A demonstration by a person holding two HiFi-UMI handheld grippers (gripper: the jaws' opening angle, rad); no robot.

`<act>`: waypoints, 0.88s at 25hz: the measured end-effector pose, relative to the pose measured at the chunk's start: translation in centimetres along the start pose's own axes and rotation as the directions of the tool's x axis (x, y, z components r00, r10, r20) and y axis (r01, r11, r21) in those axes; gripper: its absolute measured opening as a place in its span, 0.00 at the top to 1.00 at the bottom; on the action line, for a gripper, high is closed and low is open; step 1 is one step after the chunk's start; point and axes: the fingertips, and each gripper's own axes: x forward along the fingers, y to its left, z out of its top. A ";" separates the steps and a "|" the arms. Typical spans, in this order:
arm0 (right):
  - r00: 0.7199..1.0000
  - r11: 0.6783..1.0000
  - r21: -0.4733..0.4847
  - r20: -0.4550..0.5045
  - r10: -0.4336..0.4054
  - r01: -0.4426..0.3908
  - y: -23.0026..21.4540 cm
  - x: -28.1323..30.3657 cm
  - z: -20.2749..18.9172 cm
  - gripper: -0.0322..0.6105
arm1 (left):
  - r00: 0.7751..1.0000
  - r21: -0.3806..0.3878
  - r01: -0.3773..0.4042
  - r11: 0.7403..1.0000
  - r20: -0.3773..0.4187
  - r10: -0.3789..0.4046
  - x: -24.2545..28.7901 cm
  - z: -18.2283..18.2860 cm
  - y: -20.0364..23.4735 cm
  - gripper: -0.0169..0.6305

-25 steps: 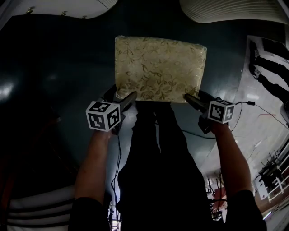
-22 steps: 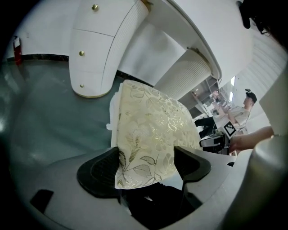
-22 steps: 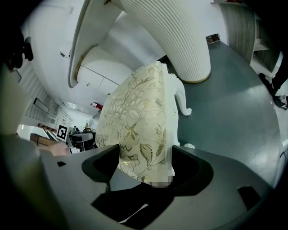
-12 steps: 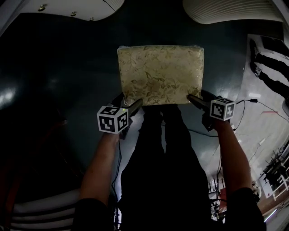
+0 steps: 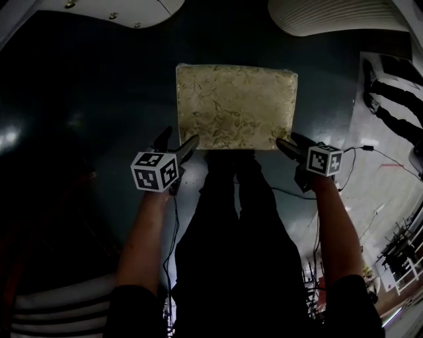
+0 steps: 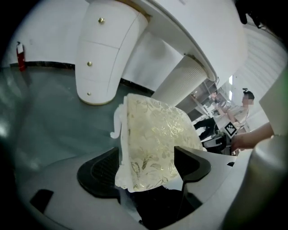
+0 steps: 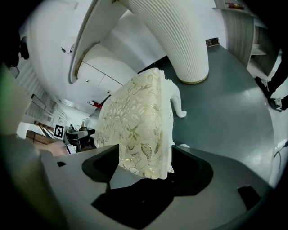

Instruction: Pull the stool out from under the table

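While the stool (image 5: 234, 105) is standing on the dark floor (image 5: 86, 99), near of the table's (image 5: 330, 16) white bases and no longer under it, the pulling step is looking close to done. The left claw (image 5: 180, 136) is gripping the stool's near left corner, with the gold cushion filling the gap between its jaws. The right claw (image 5: 289, 140) is doing the same at the near right corner, its jaws closed onto the cushion edge. Both forearms are reaching forward, roughly parallel and slightly spread, with the person's legs between them. Next, I judge, the person is either drawing the stool a little nearer with an even pull on both corners, or opening both claws and letting go.
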 end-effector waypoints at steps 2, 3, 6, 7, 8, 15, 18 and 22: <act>1.000 1.000 0.002 0.023 -0.017 0.017 0.7 -2.7 0.8 0.46 | 1.000 0.033 -0.010 0.999 0.026 0.010 -1.9 1.1 -0.8 0.38; 0.999 1.000 -0.004 0.045 -0.016 0.016 1.7 -4.7 1.4 0.47 | 1.000 0.053 0.000 0.999 0.031 -0.002 -3.1 1.5 -2.1 0.41; 0.995 0.999 -0.037 0.094 0.043 -0.040 7.6 -10.5 3.3 0.47 | 0.998 0.134 0.038 0.990 0.038 -0.043 -7.1 2.9 -7.0 0.43; 0.992 0.996 -0.062 0.104 0.069 -0.063 9.9 -12.0 3.9 0.47 | 0.997 0.163 0.047 0.986 0.047 -0.055 -8.3 3.6 -8.5 0.43; 0.989 0.992 -0.097 0.113 0.091 -0.080 11.8 -13.5 4.5 0.47 | 0.996 0.187 0.053 0.981 0.061 -0.066 -9.6 4.4 -10.0 0.43; 0.952 0.939 -0.259 0.145 0.271 -0.227 24.4 -22.8 5.1 0.47 | 0.969 0.265 0.090 0.960 0.198 -0.145 -20.2 9.1 -20.3 0.51; 0.923 0.888 -0.329 0.101 0.371 -0.321 29.7 -25.3 3.8 0.47 | 0.944 0.285 0.096 0.954 0.277 -0.178 -24.4 10.7 -24.1 0.56; 0.887 0.835 -0.408 0.111 0.447 -0.370 34.2 -27.6 3.4 0.47 | 0.901 0.266 0.093 0.959 0.387 -0.195 -29.0 12.2 -27.5 0.61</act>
